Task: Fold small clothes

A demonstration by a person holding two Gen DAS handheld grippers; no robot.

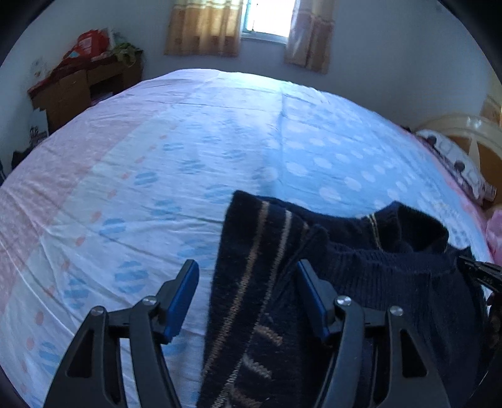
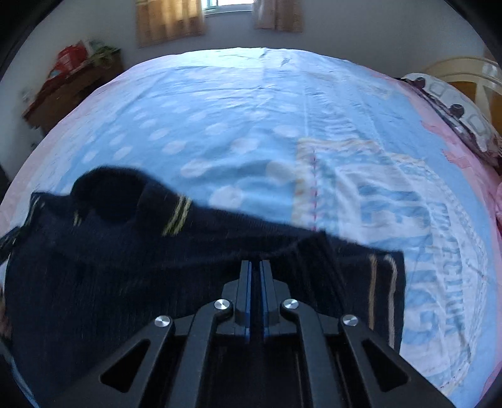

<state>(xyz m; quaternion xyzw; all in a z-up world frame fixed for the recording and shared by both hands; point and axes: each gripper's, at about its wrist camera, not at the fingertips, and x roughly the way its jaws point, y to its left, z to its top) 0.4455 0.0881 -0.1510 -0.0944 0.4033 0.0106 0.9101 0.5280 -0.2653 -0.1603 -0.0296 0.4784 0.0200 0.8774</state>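
A small dark navy knit sweater with tan stripes (image 1: 282, 282) lies on the bed. In the left wrist view its striped sleeve runs up between the fingers of my left gripper (image 1: 248, 266), whose jaws stand wide open. In the right wrist view the same sweater (image 2: 125, 251) spreads across the lower left, its neck opening at the far left. My right gripper (image 2: 255, 266) is shut on the sweater's upper edge, near a striped cuff (image 2: 382, 282). The right gripper's tip (image 1: 480, 273) shows at the right edge of the left wrist view.
The bed sheet (image 1: 219, 141) is light blue with white dots and pink borders. A wooden desk with red clutter (image 1: 84, 78) stands at the far left wall. A pillow (image 1: 455, 163) and chair (image 2: 464, 75) are at the right. A curtained window (image 1: 266, 18) is behind.
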